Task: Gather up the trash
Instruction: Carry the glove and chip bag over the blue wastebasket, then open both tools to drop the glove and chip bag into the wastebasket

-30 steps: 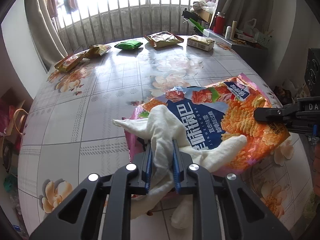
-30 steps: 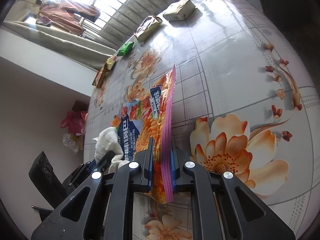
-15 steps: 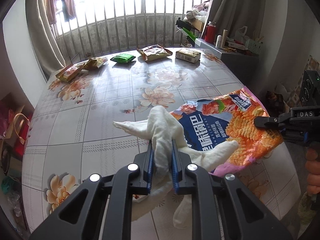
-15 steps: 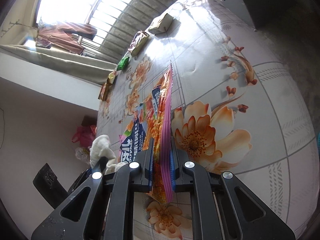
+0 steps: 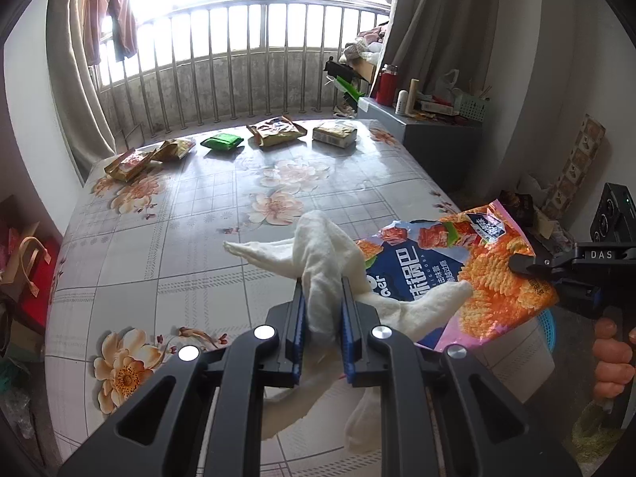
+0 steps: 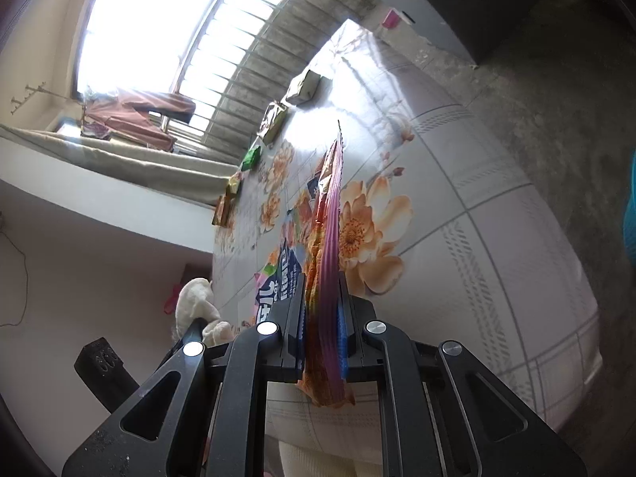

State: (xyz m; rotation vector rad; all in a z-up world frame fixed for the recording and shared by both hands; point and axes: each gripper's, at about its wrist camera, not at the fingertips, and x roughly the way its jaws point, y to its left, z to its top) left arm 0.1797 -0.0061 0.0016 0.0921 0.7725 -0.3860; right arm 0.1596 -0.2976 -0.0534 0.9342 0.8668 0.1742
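My left gripper (image 5: 322, 290) is shut on a white cloth (image 5: 324, 262), which hangs bunched between the blue pads above the near part of the table. A large orange and pink snack bag (image 5: 473, 274) with a blue label hangs off the table's right edge, pinched at its right side by my right gripper (image 5: 516, 264). In the right wrist view the right gripper (image 6: 322, 290) is shut on the snack bag (image 6: 328, 214), seen edge-on. The cloth (image 6: 194, 306) and the left gripper show at lower left there.
The table (image 5: 167, 238) has a floral tiled cover. Several snack packets lie along its far edge: a yellow-red one (image 5: 127, 165), a green one (image 5: 222, 142), a tan one (image 5: 276, 130), a boxy one (image 5: 334, 134). A blue basket (image 5: 546, 330) stands on the floor at right. Bags (image 5: 24, 274) sit left.
Both grippers have drawn back and risen with what they hold. The snack bag has moved from the tabletop to beyond the right edge, and the cloth has lifted with the left gripper.
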